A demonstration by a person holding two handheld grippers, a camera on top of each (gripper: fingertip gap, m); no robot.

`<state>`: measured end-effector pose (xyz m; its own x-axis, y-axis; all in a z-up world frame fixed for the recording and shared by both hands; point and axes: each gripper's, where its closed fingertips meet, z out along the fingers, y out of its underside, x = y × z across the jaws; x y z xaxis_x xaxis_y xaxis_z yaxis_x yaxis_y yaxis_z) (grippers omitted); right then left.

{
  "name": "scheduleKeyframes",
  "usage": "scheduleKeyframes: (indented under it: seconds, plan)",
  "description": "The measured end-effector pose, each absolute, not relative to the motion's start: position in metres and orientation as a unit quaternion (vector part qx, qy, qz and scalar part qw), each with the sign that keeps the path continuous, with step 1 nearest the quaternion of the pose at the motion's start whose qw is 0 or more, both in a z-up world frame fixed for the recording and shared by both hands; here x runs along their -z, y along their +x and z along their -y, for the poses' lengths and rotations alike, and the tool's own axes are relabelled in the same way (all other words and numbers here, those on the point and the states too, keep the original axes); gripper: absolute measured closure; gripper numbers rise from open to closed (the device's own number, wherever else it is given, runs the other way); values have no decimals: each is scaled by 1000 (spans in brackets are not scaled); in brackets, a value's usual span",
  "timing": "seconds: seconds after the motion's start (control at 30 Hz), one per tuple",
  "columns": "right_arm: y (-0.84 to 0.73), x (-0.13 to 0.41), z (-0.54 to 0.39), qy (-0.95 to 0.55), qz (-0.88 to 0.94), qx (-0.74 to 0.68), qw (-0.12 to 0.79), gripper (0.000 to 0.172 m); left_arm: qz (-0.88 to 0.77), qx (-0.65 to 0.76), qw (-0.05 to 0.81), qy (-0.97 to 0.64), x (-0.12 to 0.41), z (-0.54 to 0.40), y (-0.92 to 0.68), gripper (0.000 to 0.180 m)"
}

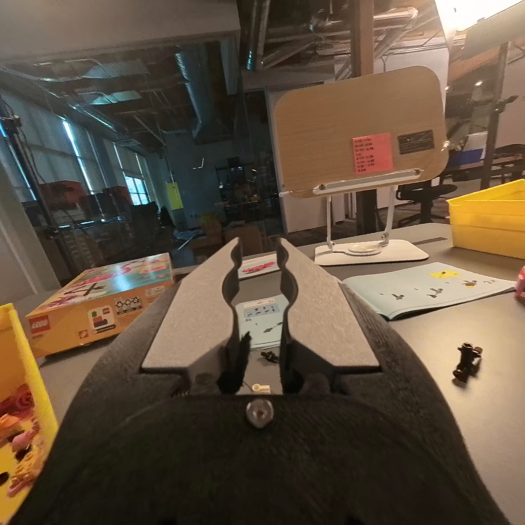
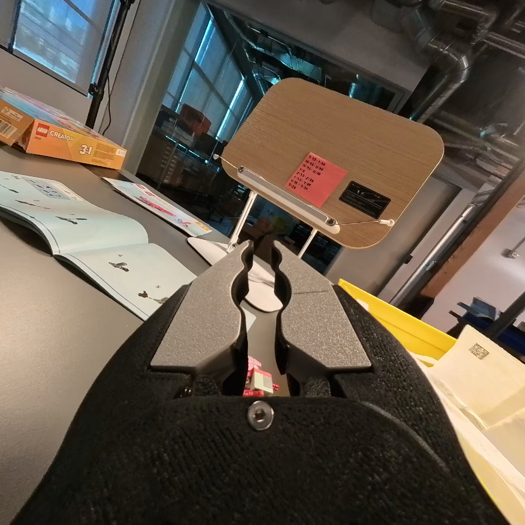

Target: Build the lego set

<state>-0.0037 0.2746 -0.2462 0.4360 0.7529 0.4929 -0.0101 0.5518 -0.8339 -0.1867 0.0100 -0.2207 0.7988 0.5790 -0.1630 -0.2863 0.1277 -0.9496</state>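
Note:
My left gripper point(image 1: 258, 244) is open above the dark table point(image 1: 426, 369), with nothing between its fingertips. Through the gap I see a page of an open light-blue booklet point(image 1: 426, 287), a small black piece point(image 1: 270, 356) and a cream piece point(image 1: 261, 387) on the table. A dark blurred shape sits by the left finger's base; I cannot tell what it is. A black brick assembly point(image 1: 466, 360) lies to the right. My right gripper point(image 2: 262, 247) has its fingertips slightly apart with nothing between them. A pink and red brick build point(image 2: 258, 380) shows below its finger bases.
A wooden book stand point(image 1: 358, 133) with a pink note stands at the back, also in the right wrist view point(image 2: 326, 162). An orange toy box point(image 1: 108, 295) lies left. Yellow bins point(image 1: 488, 218) point(image 1: 17, 397) point(image 2: 397, 321) flank the table. A second booklet point(image 2: 159, 201) lies beyond. My hands' fingertips stand some 35 cm from each other. The cream piece point(image 1: 261, 387) is about 15 cm from my left fingertips.

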Motion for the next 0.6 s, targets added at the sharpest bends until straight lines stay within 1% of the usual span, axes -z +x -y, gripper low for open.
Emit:
scheduleKeyframes:
  seconds: [0.07,0.27,0.43,0.6]
  plan:
    - [-4,246,-277,-401,464,-252,748,162,123,-286,743,-592,221,-10,-186,161]
    - [0,248,-270,-410,461,-214,757,160,121,-271,751,-590,220,-10,-183,159]
    - [6,246,-231,-411,458,-232,754,159,119,-221,756,-605,229,-17,-175,151]
    - [18,243,-193,-405,452,-243,756,159,155,-181,758,-607,220,1,-156,140]
